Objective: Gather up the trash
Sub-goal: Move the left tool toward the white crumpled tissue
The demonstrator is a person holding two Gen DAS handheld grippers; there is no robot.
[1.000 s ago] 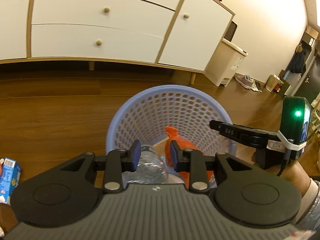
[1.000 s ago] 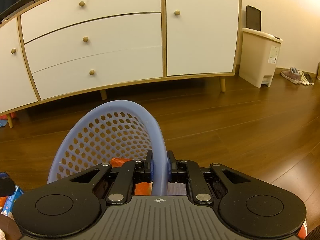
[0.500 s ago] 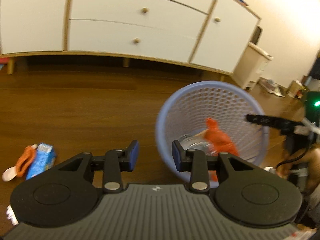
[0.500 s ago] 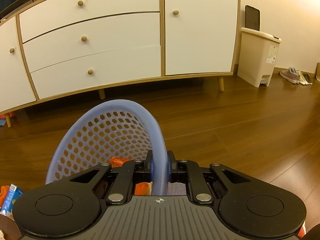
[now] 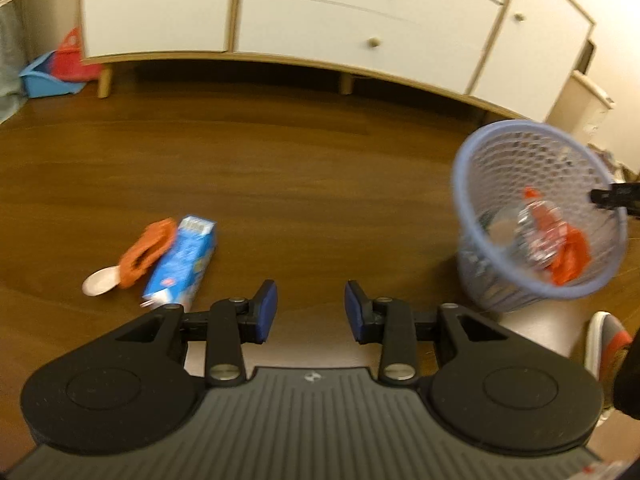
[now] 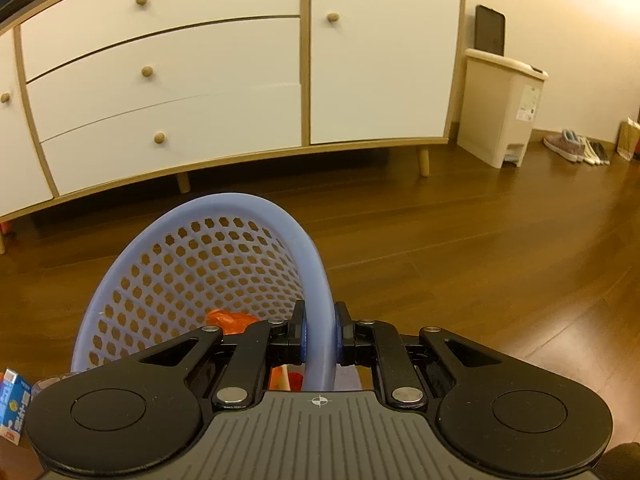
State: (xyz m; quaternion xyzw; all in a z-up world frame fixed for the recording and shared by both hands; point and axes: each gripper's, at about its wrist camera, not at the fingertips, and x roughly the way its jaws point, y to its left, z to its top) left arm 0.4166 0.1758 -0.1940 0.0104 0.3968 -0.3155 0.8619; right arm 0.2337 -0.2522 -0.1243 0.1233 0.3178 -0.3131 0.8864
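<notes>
Trash lies on the brown wood floor (image 5: 280, 184) at the left: a white spoon (image 5: 100, 282), an orange scrap (image 5: 146, 252) touching it, and a blue carton (image 5: 182, 264) lying flat just beside the scrap. Far back in the left corner sits a small blue bin (image 5: 42, 80) with something red in it. The left gripper (image 5: 311, 311) hangs over the bare floor a bit to the right of the carton, and its blue fingers (image 5: 266, 312) are spread wide with nothing between them. Behind it all runs a long white cabinet (image 5: 360, 28) with round wooden knobs. Over to the right stands the purple basket (image 5: 516, 128), full of little holes, and it leans a bit. Inside it are an orange bag (image 5: 570, 258) and something clear and crinkly that is too blurry to name. The right gripper (image 6: 319, 334) has the basket's rim pinched tight between its fingers (image 6: 300, 334). A shoe (image 5: 604, 340) shows near the basket. Farther right, by the wall, is a cream pedal bin (image 6: 504, 108), and past it a row of shoes (image 6: 576, 148).
</notes>
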